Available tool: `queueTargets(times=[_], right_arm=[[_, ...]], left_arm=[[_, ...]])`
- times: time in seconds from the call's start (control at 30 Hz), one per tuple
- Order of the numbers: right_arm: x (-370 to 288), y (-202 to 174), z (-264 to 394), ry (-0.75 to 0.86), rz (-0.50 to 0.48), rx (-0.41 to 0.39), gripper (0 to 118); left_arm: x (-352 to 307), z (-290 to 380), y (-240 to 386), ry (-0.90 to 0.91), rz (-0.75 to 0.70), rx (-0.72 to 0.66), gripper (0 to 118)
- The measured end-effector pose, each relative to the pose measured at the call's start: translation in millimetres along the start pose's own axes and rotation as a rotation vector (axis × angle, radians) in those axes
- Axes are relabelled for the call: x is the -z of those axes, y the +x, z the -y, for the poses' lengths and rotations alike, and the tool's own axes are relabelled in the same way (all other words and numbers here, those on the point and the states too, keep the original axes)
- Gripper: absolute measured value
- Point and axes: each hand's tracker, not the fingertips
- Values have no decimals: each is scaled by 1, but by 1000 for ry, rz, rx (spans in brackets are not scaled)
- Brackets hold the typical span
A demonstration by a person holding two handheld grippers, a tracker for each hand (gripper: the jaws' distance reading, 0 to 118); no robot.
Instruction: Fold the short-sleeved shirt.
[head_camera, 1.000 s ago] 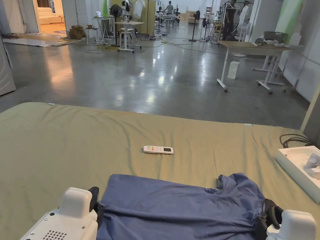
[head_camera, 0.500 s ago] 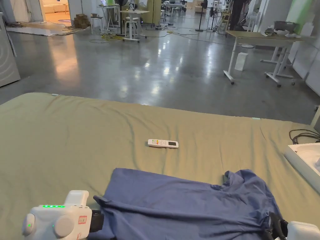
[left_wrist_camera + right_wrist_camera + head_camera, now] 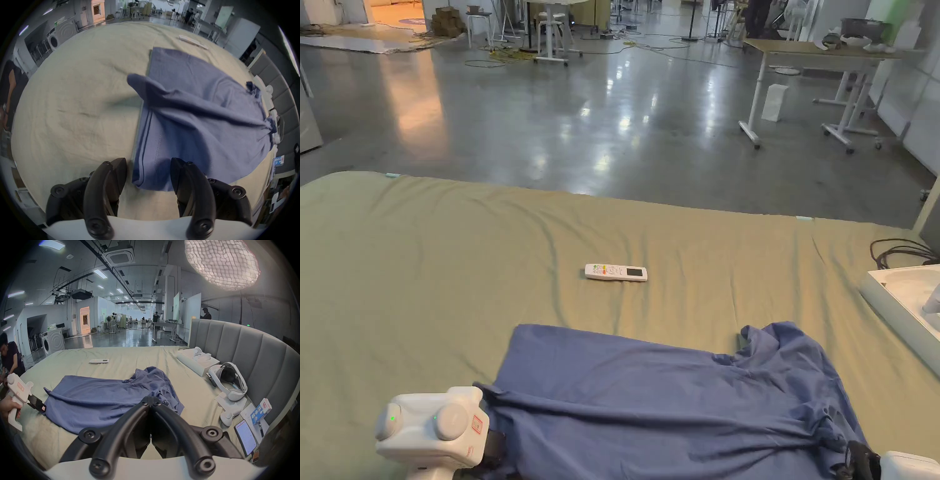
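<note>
The left gripper (image 3: 148, 172) is held with its jaws apart at the shirt's (image 3: 669, 400) near hem corner, likely ready for a new bite, while the bunched collar end beside the bed (image 3: 425, 262) edge is pinched tight by the right gripper (image 3: 151, 400), likely so the cloth stays stretched.

The shirt (image 3: 669, 400) lies on the bed (image 3: 425, 281), at its near edge. The remote control (image 3: 615, 272) lies on the bed beyond the shirt, apart from it. The left gripper (image 3: 148, 164) is at the shirt's left end; the right gripper (image 3: 151, 398) is at its right end. The tray (image 3: 900, 306) rests at the bed's right edge, with the cable (image 3: 897, 250) beyond it. The table (image 3: 819, 56) stands on the floor far right.
</note>
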Motion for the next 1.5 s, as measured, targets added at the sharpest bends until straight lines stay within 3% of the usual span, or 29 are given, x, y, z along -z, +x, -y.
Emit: queueTargets(times=[0.07,0.1,0.17,0.2,0.3,0.47,0.67,0.83,0.87,1.0,1.1,1.27,1.3,1.33,1.5], right_arm=[[0,2,3,-12,4,2,0],[1,3,4,-17,6,3,0],[1,5,6,-27,10,7,0],[1,6,7,-32,11,9,0],[3,10,8,-47,16,15,0],[10,27,7,-84,42,-2,0],[52,56,3,-277,32,-33,1],[100,68,7,-480,-27,-53,52],[109,68,10,-508,-24,-61,57],[141,67,23,-605,-41,-74,61],[162,64,37,-688,-86,-34,60],[166,50,45,-676,-78,-63,32],[167,50,43,-680,-92,-59,32],[166,49,42,-678,-113,-51,12],[152,47,27,-632,-88,-92,8]], left_arm=[[-6,2,11,0,-44,14,55],[-6,2,15,0,-63,51,48],[-8,5,23,1,-64,101,17],[-8,7,26,2,-68,111,11],[-7,11,22,26,-76,140,10],[-22,20,0,71,2,65,8],[-47,29,-17,157,92,9,8],[-62,34,-18,191,107,17,8],[-64,35,-18,196,111,17,8],[-68,35,-19,215,108,20,8],[-67,33,-21,229,94,31,8],[-60,35,-20,204,93,33,7],[-60,35,-20,205,95,32,7],[-60,35,-19,198,104,25,7],[-70,31,-20,220,125,18,7]])
